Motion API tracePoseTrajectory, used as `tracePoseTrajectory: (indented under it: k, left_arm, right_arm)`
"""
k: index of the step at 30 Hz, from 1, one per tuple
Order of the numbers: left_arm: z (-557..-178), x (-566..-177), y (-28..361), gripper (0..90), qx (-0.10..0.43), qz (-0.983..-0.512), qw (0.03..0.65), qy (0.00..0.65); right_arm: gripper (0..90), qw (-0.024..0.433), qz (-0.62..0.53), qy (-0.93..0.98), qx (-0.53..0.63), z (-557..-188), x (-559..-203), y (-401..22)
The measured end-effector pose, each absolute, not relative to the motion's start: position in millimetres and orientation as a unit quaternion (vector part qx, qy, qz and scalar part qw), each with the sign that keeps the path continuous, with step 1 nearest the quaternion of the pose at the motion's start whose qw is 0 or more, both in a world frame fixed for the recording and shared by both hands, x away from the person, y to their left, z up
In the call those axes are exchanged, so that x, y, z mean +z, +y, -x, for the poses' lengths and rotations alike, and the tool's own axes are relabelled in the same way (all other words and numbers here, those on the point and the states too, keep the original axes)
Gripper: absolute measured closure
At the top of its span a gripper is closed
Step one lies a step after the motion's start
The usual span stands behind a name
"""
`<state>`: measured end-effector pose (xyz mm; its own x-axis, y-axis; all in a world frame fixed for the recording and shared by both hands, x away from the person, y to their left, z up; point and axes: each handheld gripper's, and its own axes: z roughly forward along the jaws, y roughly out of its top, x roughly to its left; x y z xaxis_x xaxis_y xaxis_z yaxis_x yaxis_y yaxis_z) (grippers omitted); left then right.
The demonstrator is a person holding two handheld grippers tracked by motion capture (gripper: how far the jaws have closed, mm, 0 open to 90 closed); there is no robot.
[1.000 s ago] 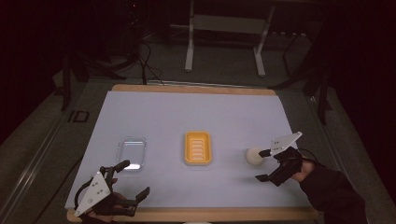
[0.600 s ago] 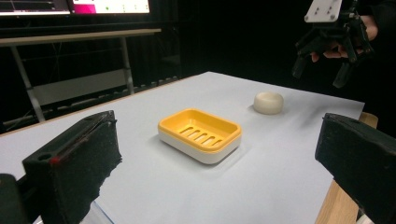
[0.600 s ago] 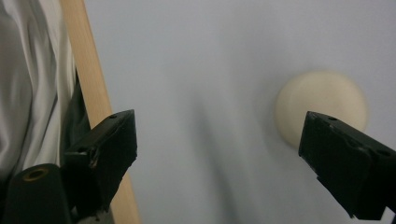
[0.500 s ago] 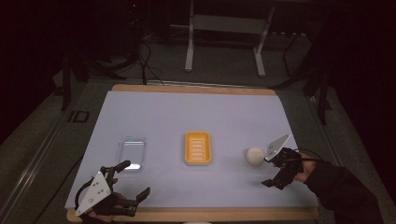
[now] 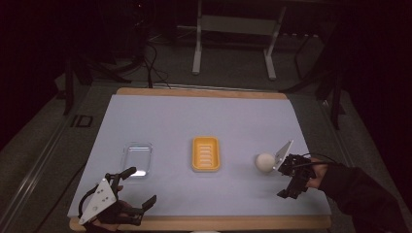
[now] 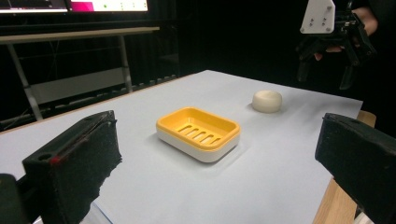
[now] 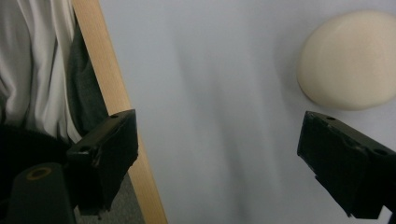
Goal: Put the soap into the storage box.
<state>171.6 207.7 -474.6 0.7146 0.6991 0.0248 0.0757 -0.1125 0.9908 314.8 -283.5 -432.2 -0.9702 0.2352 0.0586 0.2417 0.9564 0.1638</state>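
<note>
A yellow soap dish (image 5: 205, 153) (image 6: 198, 133) on a white base sits mid-table. A cream round soap (image 5: 265, 162) (image 6: 267, 101) (image 7: 350, 60) lies to its right on the pale sheet. My right gripper (image 5: 288, 180) (image 7: 217, 126) hovers just right of the soap, tilted down at the sheet. It is open with nothing between its jaws, which have closed slightly in the last second. The left gripper view shows it (image 6: 327, 77) above and beyond the soap. My left gripper (image 5: 138, 189) (image 6: 219, 140) rests at the front left corner, open and empty, facing the dish.
A clear plastic tray (image 5: 137, 158) lies left of the dish, near my left gripper. The table's wooden front edge (image 5: 204, 223) (image 7: 116, 102) runs close to both hands. A metal stand (image 5: 233, 29) and cables lie on the floor beyond the far edge.
The right gripper has rolled in place, so its grey plate has swung down toward the soap. Soap, dish, tray and left gripper have stayed put.
</note>
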Motion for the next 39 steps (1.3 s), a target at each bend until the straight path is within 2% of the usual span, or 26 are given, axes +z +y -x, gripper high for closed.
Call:
tracePoseTrajectory:
  k: [20,39]
  left_arm:
    - [-172,-476,206,0.1,0.249,-0.704,0.607,0.274]
    - [-172,-476,205,0.0,0.243,-0.707,0.607,0.269]
  right_arm:
    - [13.4,0.034,0.123,-0.992,0.011,-339,-439,-288]
    - [13.1,0.003,0.092,-0.988,-0.126,-357,-434,-296]
